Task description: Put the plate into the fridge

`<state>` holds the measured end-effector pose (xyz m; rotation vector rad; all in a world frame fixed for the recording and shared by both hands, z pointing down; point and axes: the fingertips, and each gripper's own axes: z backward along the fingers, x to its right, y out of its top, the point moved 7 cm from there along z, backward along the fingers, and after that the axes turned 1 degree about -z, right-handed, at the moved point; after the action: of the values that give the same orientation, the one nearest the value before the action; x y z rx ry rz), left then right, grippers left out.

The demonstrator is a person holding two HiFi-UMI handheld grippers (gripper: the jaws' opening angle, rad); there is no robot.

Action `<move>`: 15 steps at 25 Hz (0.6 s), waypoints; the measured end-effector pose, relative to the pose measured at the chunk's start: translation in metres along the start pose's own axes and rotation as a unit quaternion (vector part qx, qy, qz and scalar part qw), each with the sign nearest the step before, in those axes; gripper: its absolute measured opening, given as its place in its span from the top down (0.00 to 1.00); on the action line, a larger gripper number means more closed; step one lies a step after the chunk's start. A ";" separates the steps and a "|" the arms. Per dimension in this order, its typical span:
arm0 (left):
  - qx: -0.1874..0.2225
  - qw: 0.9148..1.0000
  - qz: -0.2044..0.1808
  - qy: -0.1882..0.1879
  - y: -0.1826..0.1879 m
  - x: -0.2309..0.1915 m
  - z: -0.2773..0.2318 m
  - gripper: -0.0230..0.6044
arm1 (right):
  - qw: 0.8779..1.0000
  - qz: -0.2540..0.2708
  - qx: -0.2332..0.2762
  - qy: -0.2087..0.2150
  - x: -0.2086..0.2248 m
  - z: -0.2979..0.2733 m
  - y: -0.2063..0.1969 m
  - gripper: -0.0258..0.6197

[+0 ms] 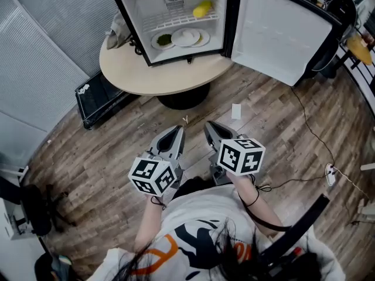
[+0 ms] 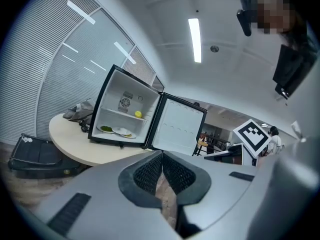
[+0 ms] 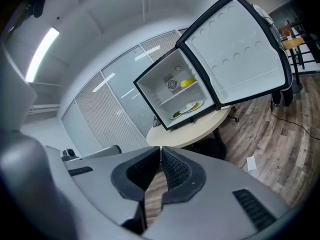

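The small black fridge (image 1: 176, 16) stands open on the round table (image 1: 170, 75), its door (image 1: 281, 31) swung to the right. On its bottom shelf lies the white plate (image 1: 186, 37), with a plate of greens (image 1: 163, 40) to its left and another plate edge (image 1: 203, 38) to its right. A yellow fruit (image 1: 203, 9) rests on the upper shelf. Both grippers are held close to the person's chest, well back from the table. My left gripper (image 1: 177, 132) is shut and empty. My right gripper (image 1: 210, 126) is shut and empty too. The plate (image 2: 121, 131) (image 3: 189, 107) shows in both gripper views.
A black case (image 1: 102, 98) lies on the wooden floor left of the table. A grey cloth (image 1: 119, 31) sits on the table beside the fridge. A white card (image 1: 236, 110) lies on the floor, and a cable (image 1: 310, 130) runs along at the right.
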<state>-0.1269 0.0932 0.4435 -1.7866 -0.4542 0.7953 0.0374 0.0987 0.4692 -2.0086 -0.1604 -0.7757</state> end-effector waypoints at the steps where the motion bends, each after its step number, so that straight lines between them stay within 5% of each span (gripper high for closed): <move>1: 0.002 1.000 0.002 0.003 0.000 -0.001 0.002 0.94 | 1.000 0.002 -0.004 0.001 -0.001 -0.001 -0.001 0.92; 15: 0.012 1.000 0.014 0.022 0.001 -0.015 0.012 0.94 | 0.999 0.011 -0.034 0.009 -0.010 -0.018 -0.006 0.92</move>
<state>-0.1458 0.0908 0.4445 -1.7871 -0.3896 0.7760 0.0186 0.0894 0.4742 -2.0643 -0.1020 -0.7946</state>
